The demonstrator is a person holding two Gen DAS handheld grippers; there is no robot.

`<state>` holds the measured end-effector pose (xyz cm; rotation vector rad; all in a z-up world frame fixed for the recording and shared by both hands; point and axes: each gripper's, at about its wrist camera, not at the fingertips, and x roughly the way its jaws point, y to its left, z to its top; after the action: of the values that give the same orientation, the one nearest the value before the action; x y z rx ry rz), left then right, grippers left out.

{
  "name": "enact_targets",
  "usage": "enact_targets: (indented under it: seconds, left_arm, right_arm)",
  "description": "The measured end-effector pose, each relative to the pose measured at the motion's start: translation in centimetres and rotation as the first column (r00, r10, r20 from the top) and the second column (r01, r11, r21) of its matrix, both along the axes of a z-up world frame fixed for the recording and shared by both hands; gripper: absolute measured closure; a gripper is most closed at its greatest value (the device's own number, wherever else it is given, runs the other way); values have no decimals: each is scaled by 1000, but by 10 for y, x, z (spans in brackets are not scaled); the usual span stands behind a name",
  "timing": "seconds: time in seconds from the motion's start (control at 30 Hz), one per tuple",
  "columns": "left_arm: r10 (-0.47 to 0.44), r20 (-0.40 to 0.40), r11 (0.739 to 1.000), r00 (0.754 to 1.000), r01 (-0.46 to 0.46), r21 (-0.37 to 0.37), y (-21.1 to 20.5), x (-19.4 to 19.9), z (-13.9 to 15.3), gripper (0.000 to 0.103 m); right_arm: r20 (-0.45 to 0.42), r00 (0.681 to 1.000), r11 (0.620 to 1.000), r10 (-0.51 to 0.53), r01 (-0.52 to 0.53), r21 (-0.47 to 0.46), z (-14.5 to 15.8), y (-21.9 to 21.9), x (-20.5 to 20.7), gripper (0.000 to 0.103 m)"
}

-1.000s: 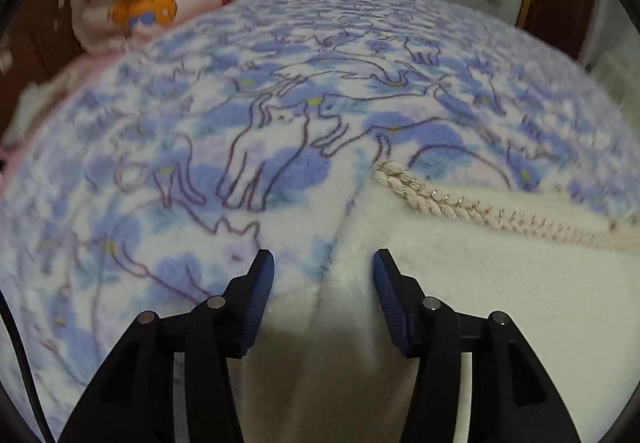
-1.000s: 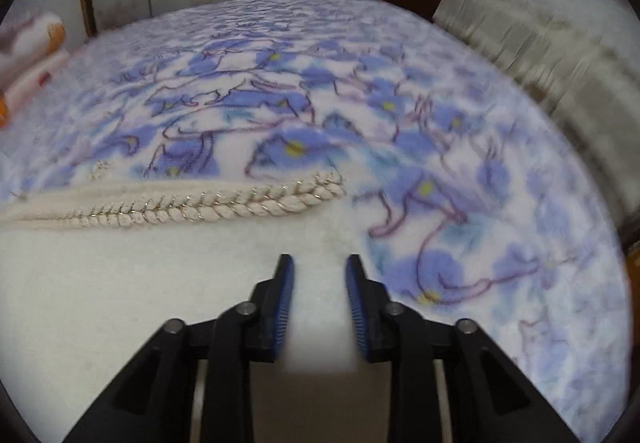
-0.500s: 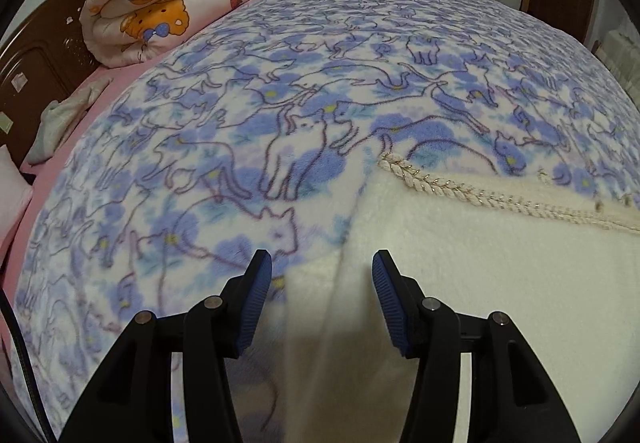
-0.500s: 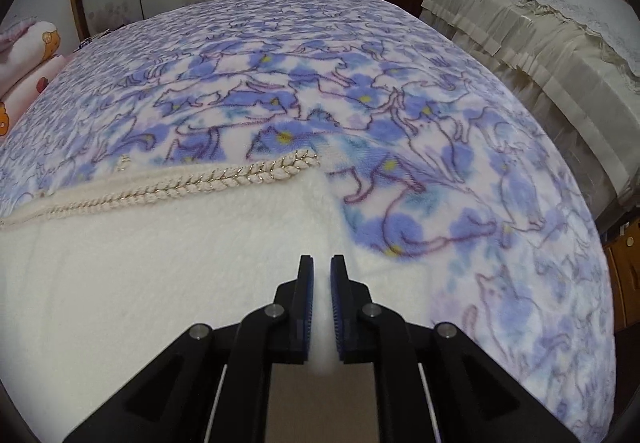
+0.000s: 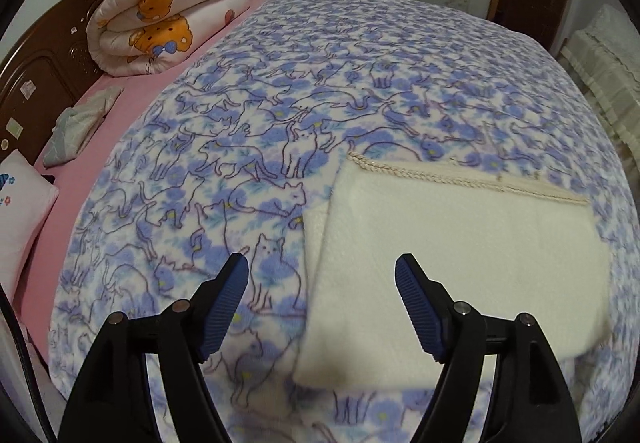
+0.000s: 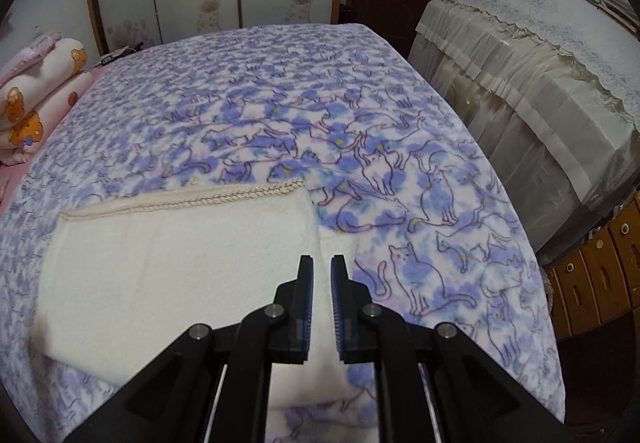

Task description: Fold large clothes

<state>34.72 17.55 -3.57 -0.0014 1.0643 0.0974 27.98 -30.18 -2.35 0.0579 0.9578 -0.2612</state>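
Lifting clear: left tool [image 5: 322,303] jaws just widened, nothing between; right tool [image 6: 321,297] closed, nothing visibly held. Cream garment [image 5: 452,263] laid folded on bed [image 5: 200,147]. Edges best checked for alignment before next fold.

Soft indoor light, strong fisheye warping

A cat-print blanket [image 5: 360,83] covers the bed, a folded cream garment [image 5: 460,263] on it.
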Motion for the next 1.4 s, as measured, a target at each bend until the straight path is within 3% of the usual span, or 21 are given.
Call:
enact_targets:
  seconds: [0.13, 0.37, 0.53, 0.7, 0.8, 0.97, 1.13, 1.4]
  left_arm:
    - [-40, 4, 999, 999, 40, -4, -7, -31, 26, 25]
    - [-75, 13, 997, 997, 75, -24, -16, -81, 53, 25]
    - [-104, 21, 993, 994, 105, -48, -22, -109, 60, 25]
    - [-103, 43, 982, 994, 109, -155, -23, -137, 60, 25]
    - [-104, 44, 968, 994, 111, -226, -27, -152, 50, 25]
    - [-110, 82, 956, 991, 128, -266, -39, -169, 29, 24]
    - [-106, 89, 924, 990, 131, -358, -48, -171, -5, 25]
    - [-72, 36, 878, 997, 80, -472, -55, -159, -94, 24]
  right_arm:
    - [21, 999, 999, 44, -45, 11, 28, 15, -26, 92]
    - [62, 989, 990, 137, -138, 17, 60, 48, -67, 69]
    - [73, 976, 978, 204, -206, 25, 67, 70, -90, 68]
    - [86, 967, 968, 242, -247, 54, 61, 87, -106, 68]
    - [109, 964, 964, 244, -254, 84, 53, 95, -115, 68]
    - [160, 959, 962, 233, -252, 108, 33, 110, -128, 68]
    - [198, 954, 959, 224, -252, 129, 7, 124, -133, 68]
    - [205, 956, 950, 210, -249, 187, -59, 142, -125, 68]
